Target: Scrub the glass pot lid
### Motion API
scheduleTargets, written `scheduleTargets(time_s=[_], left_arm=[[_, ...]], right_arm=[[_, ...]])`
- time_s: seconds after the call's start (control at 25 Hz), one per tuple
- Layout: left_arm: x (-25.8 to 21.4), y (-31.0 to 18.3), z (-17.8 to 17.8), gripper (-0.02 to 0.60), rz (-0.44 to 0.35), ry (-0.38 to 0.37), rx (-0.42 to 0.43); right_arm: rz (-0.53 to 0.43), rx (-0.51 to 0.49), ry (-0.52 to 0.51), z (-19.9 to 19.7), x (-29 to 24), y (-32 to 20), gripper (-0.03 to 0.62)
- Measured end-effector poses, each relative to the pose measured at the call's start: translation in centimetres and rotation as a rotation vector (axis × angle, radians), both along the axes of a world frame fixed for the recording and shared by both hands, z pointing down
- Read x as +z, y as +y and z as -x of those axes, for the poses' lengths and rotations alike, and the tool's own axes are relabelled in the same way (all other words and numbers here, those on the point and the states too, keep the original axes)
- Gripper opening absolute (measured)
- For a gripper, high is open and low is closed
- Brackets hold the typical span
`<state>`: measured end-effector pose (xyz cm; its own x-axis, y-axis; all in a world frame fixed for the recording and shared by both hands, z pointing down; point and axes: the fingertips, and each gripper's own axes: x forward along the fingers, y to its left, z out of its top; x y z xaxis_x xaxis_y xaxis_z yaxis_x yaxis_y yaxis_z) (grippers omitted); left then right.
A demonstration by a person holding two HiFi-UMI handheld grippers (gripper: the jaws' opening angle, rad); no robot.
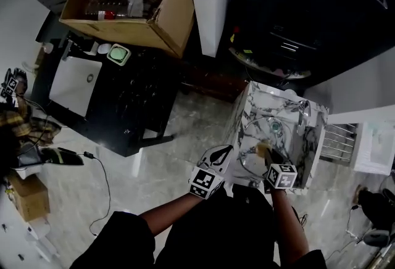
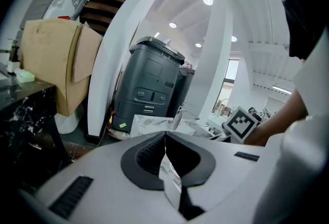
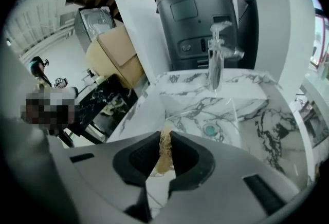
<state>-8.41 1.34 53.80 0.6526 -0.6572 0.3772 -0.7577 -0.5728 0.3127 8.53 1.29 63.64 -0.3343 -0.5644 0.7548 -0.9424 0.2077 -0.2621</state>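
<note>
1. The right gripper (image 3: 164, 136) has its jaws clamped on a tan, fibrous scrubber (image 3: 164, 152), which stands up between the pads at the lower centre of the right gripper view.
2. The left gripper (image 2: 165, 134) has its jaws closed tip to tip. I see nothing between them; the pale patch lower in the gap looks like marble behind.
3. In the head view both grippers sit at the lower centre of the frame. The right one is over the basin and the left one at the basin's left edge.
4. The lid (image 1: 250, 163) shows only faintly, as a round glassy shape in the lower part of the marble sink (image 1: 247, 98), just beside the scrubber. Whether the scrubber touches it I cannot tell.
5. Further out, the drain (image 3: 209, 129) lies mid-basin and the tap (image 3: 216, 56) stands at the far rim.
6. Handling, as a judgement:
   - The lid is stiff, fairly heavy for its size and breakable.
   - Wet or soapy glass will be slippery against the marble.
   - The knob or the rim is the safest hold for the free left jaws, so the lid does not skate or knock the basin under scrubbing pressure.
   - The scrubber is soft and will flatten, so moderate pressure should do.
</note>
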Motion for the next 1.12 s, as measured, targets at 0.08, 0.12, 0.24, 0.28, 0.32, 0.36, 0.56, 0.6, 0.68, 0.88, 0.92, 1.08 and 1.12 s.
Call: scheduleTargets(time_s=[0.08, 0.12, 0.24, 0.28, 0.32, 0.36, 0.56, 0.6, 0.68, 0.88, 0.92, 1.08, 1.12], left_arm=[[-1.3, -0.3, -0.1, 0.017, -0.035, -0.008, 0.011], [-2.1, -0.3, -0.3, 0.017, -0.049, -0.007, 0.011], [-3.6, 0.3, -1.1, 0.017, -0.076, -0.007, -0.005], [-4.0, 0.8, -1.5, 0.017, -0.079, -0.007, -0.011], [-4.5, 1.3, -1.9, 0.017, -0.083, -0.004, -0.015], [-5.1, 1.7, -2.4, 0.017, -0.086, 0.0, -0.018], [-9.9, 4.6, -5.1, 0.017, -0.14, 0.004, -0.023], [-11.1, 5.3, -5.9, 0.017, -0.159, 0.005, -0.021], [-13.4, 6.8, -7.6, 0.017, -0.188, 0.023, -0.02], [-17.0, 11.7, -11.8, 0.017, -0.261, 0.024, -0.027], [-17.6, 12.8, -12.5, 0.017, -0.263, 0.034, -0.03], [-20.0, 17.9, -15.2, 0.017, -0.279, 0.047, -0.03], [-20.3, 19.3, -15.7, 0.017, -0.277, 0.043, -0.031]], right_arm=[[-0.085, 0.03, -0.016, -0.2, -2.7, 0.0, 0.063], [-0.129, 0.031, -0.014, -0.3, -4.1, -0.1, 0.063], [-0.243, 0.023, -0.005, -0.7, -7.9, 0.3, 0.063], [-0.27, 0.028, -0.013, -0.8, -9.1, 0.8, 0.063], [-0.294, 0.036, -0.025, -0.9, -10.3, 1.3, 0.063], [-0.315, 0.044, -0.04, -1.0, -11.5, 1.8, 0.063], [-0.425, 0.033, -0.085, -0.9, -17.6, 5.0, 0.063], [-0.446, 0.029, -0.091, -1.1, -18.9, 5.8, 0.063], [-0.485, 0.029, -0.098, -2.0, -21.5, 7.5, 0.063], [-0.569, 0.047, -0.095, -5.4, -26.1, 13.0, 0.063], [-0.589, 0.047, -0.089, -5.9, -26.8, 14.2, 0.063], [-0.652, 0.055, -0.057, -8.0, -28.7, 19.2, 0.063], [-0.657, 0.057, -0.055, -8.5, -28.9, 20.5, 0.063]])
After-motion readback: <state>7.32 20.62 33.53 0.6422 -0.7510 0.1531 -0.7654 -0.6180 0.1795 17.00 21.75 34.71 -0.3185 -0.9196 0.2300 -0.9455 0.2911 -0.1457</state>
